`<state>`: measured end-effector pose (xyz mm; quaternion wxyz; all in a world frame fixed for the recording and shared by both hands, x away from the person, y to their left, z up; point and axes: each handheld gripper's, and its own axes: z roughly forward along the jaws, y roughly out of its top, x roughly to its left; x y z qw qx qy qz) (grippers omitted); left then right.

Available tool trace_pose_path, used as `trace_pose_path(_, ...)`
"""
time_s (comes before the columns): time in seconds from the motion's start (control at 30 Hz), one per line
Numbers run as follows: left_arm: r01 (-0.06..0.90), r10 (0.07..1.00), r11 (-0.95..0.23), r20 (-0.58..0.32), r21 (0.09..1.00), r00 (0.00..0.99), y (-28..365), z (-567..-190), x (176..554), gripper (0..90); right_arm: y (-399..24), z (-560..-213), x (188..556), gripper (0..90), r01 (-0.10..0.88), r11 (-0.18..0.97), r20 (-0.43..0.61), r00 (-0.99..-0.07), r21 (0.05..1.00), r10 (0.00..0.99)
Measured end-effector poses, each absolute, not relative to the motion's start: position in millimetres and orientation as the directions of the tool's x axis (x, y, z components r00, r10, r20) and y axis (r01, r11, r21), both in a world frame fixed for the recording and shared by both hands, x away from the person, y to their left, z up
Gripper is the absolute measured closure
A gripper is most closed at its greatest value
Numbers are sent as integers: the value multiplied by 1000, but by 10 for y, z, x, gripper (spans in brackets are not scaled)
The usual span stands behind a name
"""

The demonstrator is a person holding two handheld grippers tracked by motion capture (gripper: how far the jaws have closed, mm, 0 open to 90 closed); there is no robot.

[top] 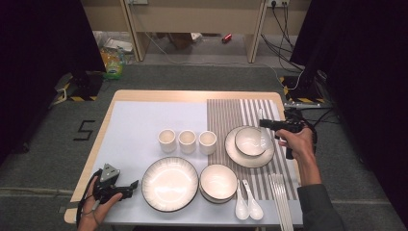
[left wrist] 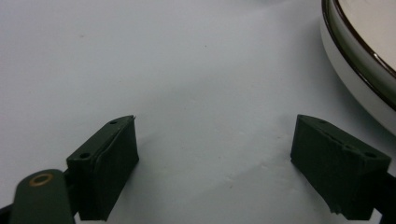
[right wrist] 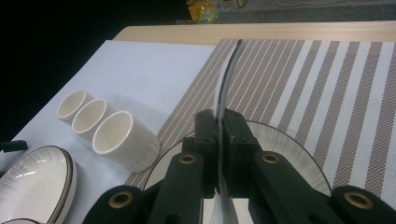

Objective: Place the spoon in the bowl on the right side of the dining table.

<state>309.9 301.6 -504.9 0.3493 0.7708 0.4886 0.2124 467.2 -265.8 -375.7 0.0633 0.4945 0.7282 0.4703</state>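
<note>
Worktop's crowded: our right gripper (right wrist: pixel 219 135) has its fingers clenched on a spoon (right wrist: pixel 225 79) edge-on over the bowl (top: pixel 250 140) on the striped mat, so a thin grip could twist, dropping it and chipping the bowl; left gripper (left wrist: pixel 215 158) idles released.

A: Where do the three cups (top: pixel 187 141) stand?
B: In a row mid-counter (top: pixel 144 95), behind the big plate (top: pixel 170 184) and the bowl (top: pixel 218 182) to its right.
A: And the two spoons (top: pixel 247 201)?
B: Right of that bowl, left of the chopsticks (top: pixel 280 202). Behind them, a small bowl (top: pixel 249 141) sits on a plate (top: pixel 233 152) on the striped mat (top: pixel 231 113).
</note>
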Motion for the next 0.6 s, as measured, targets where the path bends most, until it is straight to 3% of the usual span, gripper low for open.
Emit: trace_pose_path(0.6,605,902,-278,-14,746,432,3016,-5050,3099,136,-2643,-3847,4761,858,671,61,376,-486,739,789)
